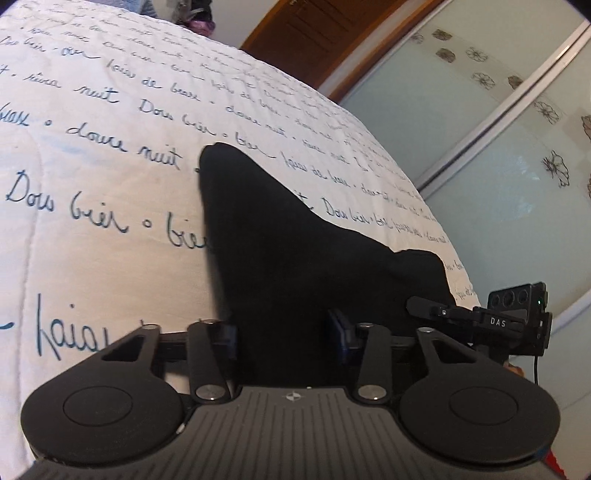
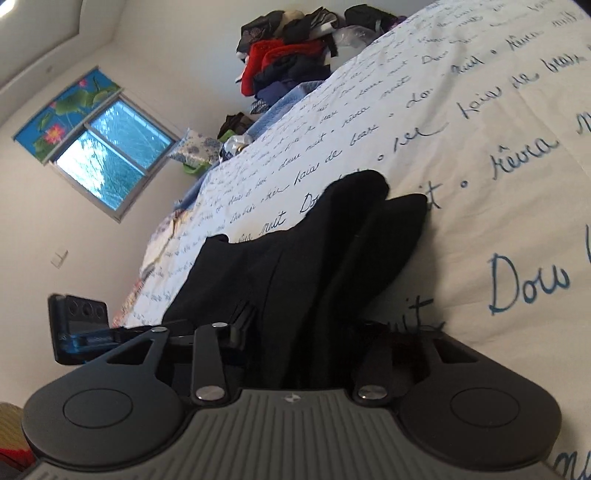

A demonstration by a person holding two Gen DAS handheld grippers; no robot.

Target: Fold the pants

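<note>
Black pants (image 1: pixel 280 251) lie on a white bedspread (image 1: pixel 110 155) printed with blue handwriting. In the left wrist view my left gripper (image 1: pixel 288 336) has its jaws apart with the black fabric running between them; whether they press on it I cannot tell. In the right wrist view the pants (image 2: pixel 325 251) stretch away from me with two leg ends lying side by side. My right gripper (image 2: pixel 306 332) also has the fabric between its jaws, and the right finger is hidden by cloth. The other gripper (image 1: pixel 517 321) shows at the right edge of the left wrist view.
A pile of clothes (image 2: pixel 291 48) sits at the far end of the bed. A window (image 2: pixel 110 155) is on the left wall. Sliding glass wardrobe doors (image 1: pixel 498 122) and a brown door (image 1: pixel 306 26) stand beyond the bed edge.
</note>
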